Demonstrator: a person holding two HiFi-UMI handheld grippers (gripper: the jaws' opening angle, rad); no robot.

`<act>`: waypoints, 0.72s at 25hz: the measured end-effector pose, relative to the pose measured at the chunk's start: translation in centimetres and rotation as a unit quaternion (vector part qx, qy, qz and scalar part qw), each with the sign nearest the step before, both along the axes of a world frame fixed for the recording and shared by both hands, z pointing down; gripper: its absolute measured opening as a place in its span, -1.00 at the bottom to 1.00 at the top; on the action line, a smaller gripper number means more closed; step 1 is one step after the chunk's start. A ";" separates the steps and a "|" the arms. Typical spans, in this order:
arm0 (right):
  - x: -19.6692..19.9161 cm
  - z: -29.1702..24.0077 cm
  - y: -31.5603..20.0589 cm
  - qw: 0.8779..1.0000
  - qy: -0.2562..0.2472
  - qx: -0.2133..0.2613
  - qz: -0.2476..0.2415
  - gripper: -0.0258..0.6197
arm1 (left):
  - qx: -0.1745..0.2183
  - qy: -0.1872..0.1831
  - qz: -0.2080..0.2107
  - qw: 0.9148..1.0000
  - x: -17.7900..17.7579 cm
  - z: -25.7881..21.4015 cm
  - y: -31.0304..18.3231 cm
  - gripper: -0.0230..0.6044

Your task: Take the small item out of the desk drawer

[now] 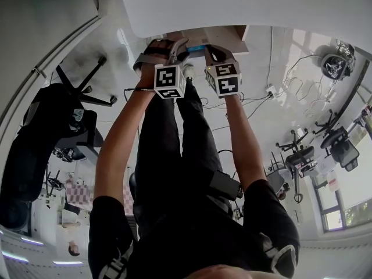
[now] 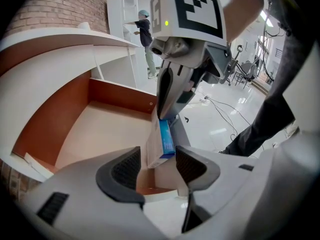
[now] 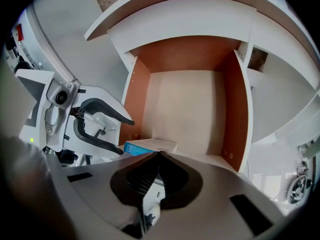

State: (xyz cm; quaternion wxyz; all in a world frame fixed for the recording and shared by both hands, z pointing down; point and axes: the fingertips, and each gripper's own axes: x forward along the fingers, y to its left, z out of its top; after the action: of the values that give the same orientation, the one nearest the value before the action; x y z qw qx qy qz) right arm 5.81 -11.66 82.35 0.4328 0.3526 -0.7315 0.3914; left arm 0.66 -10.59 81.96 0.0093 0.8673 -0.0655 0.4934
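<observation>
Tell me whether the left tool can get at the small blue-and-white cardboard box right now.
Probably yes. The left tool has its jaws apart, with the small blue-and-white cardboard box right ahead of their gap and nothing between. The right tool is shut on the box's upper end, though.

Your right claw (image 3: 158, 156) has its jaws pressed together on the near edge of the small box (image 3: 150, 146), a white box with a blue end. The box sits at the near left of the open drawer (image 3: 186, 106), under the white table (image 3: 190, 6). Just left, your left claw (image 3: 126, 136) has its jaws apart.
</observation>
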 end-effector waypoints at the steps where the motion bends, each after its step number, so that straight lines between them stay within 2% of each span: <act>1: 0.0 -0.1 -0.1 1.000 0.000 0.002 0.002 -0.83 | -0.001 0.000 0.000 1.000 0.1 0.0 0.0 -0.25; 10: 0.2 -0.7 -1.1 0.999 -0.019 0.001 0.028 -0.83 | 0.006 -0.019 0.003 1.000 0.7 0.4 -0.8 -0.25; 14: 0.0 -0.9 -1.3 0.999 -0.030 0.001 0.044 -0.83 | -0.009 -0.036 0.001 0.999 0.9 1.1 -0.9 -0.25; 18: -0.2 -0.8 -1.8 0.998 -0.032 0.004 0.047 -0.83 | -0.019 -0.056 0.003 0.998 0.8 1.8 -1.2 -0.49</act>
State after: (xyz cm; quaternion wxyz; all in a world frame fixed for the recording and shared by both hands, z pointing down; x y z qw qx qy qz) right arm 5.61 -13.51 81.52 0.3884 0.3760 -0.7292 0.4196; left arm 1.46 -11.80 83.78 0.0205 0.8379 -0.0544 0.5428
